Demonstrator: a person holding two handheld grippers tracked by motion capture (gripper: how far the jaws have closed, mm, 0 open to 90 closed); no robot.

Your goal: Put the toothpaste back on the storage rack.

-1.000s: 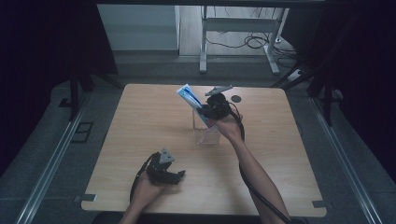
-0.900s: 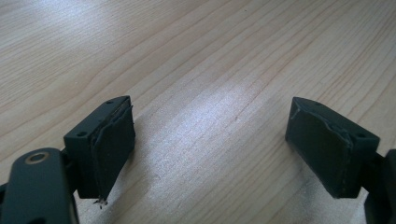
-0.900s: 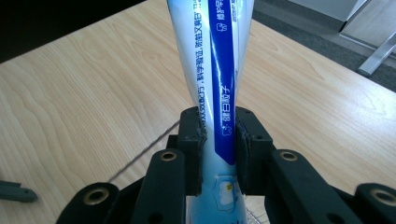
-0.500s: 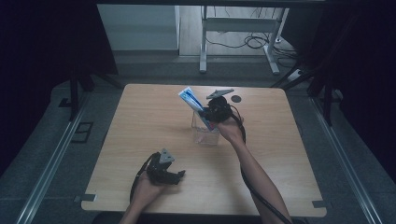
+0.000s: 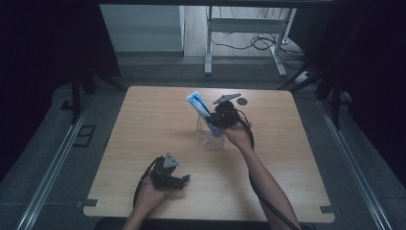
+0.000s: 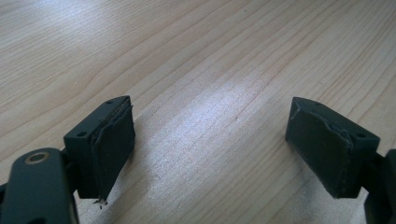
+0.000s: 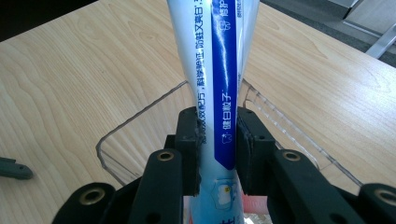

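A light wooden desk (image 5: 143,124) fills the middle of the frame. A clear plastic container (image 5: 210,139) stands on it near the centre. A small dark round thing (image 5: 242,101) lies by the upper edge, right of centre.

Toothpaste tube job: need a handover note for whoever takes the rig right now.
Right claw: shut on the toothpaste tube, held tilted over the clear container mid-table.
Left claw: open, holding nothing, low over bare table at the near edge.
Done: tube gripped and its lower end brought to the container's opening.
Left: probably lower the tube in, release, pull the right claw clear. Whether the tube's end already touches the bottom can't be told.
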